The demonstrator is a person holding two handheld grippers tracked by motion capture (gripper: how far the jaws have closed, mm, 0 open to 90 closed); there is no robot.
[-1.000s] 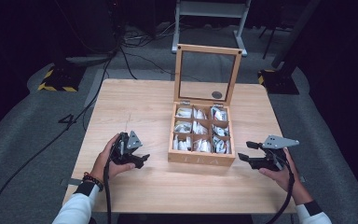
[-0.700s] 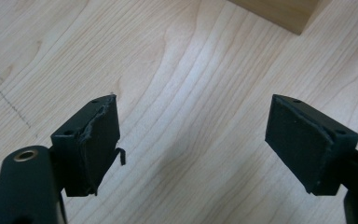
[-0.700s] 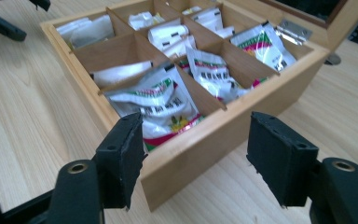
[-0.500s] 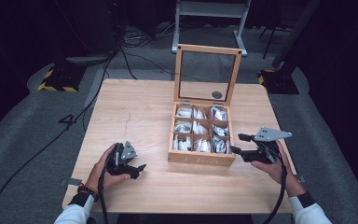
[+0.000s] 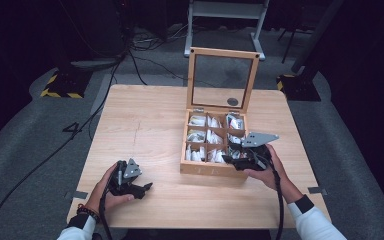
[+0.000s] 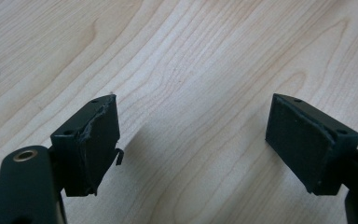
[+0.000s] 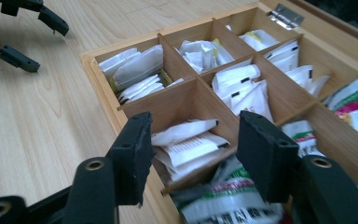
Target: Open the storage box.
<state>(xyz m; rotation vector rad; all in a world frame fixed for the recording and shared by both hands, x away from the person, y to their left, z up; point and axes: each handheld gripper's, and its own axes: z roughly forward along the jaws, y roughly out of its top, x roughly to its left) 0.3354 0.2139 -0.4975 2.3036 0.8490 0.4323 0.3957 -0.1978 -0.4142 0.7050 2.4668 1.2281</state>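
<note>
An open wooden box (image 5: 207, 170) with a raised glass lid (image 5: 223, 74) stands right of the table's middle. Its compartments hold white sachets (image 5: 207, 136). My right gripper (image 5: 234, 157) hovers open over the box's near right corner. In the right gripper view its jaws (image 7: 193, 149) frame a compartment of white sachets (image 7: 186, 142), with green-and-white packets (image 7: 233, 200) just below. My left gripper (image 5: 146, 189) rests low near the table's front left, open. In the left gripper view its jaws (image 6: 191, 140) stand wide apart over bare wood, holding nothing.
The light wooden table (image 5: 150, 125) stretches bare to the left of and behind the box. The left gripper's jaws (image 7: 28, 32) appear far off in the right gripper view. Cables (image 5: 130, 60) and stand bases lie on the grey floor behind the table.
My right gripper has moved left from beside the box to over its near right compartments. My left gripper has drawn back toward the table's front edge.
</note>
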